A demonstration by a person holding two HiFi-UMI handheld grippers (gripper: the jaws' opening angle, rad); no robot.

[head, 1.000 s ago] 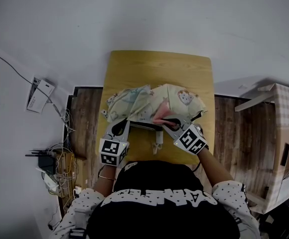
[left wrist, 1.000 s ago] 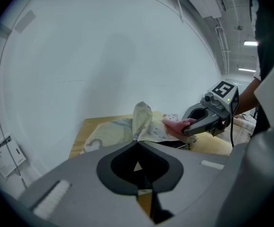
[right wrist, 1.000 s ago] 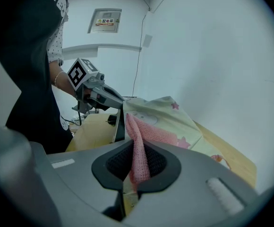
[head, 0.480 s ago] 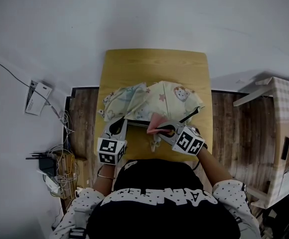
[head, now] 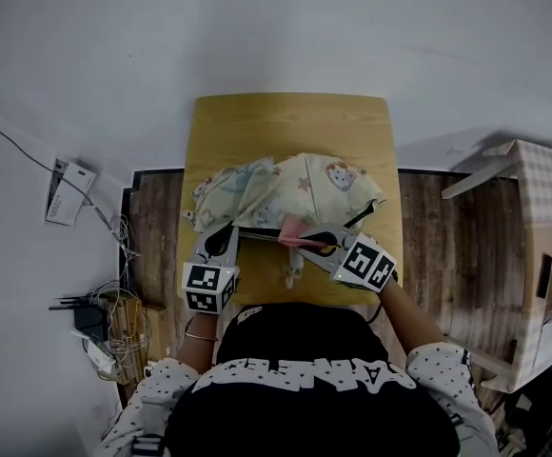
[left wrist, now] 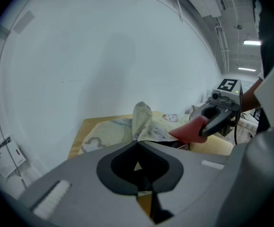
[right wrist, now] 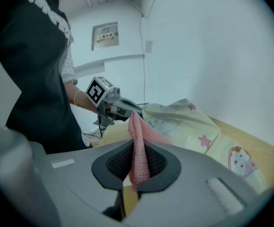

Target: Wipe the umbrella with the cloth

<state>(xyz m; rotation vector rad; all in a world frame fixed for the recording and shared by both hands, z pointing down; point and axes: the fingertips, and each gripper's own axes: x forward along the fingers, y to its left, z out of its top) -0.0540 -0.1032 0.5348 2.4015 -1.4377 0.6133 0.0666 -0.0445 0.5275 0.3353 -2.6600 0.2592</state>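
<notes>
Turning a little since a second ago, the right gripper (head: 306, 243) now lies more across the table's (head: 285, 127) near edge, and the left gripper (head: 228, 231) has not budged.

Over on the left a tangle of cables (head: 114, 322) sits on the floor by the wall. The left gripper rests at the table's near left side, its jaws shut tight on a fold of the umbrella (head: 285, 190), and the pinched fabric stands up in a small peak just past the tips. The umbrella itself, pale yellow with cartoon prints, lies folded and rumpled across the middle of the table. At its near edge the pink cloth (head: 293, 230) touches the canopy. The right gripper's jaws are clamped on that cloth, which runs up between them and pokes out beyond the tips. A cardboard box (head: 533, 255) stands on the floor off to the right.
</notes>
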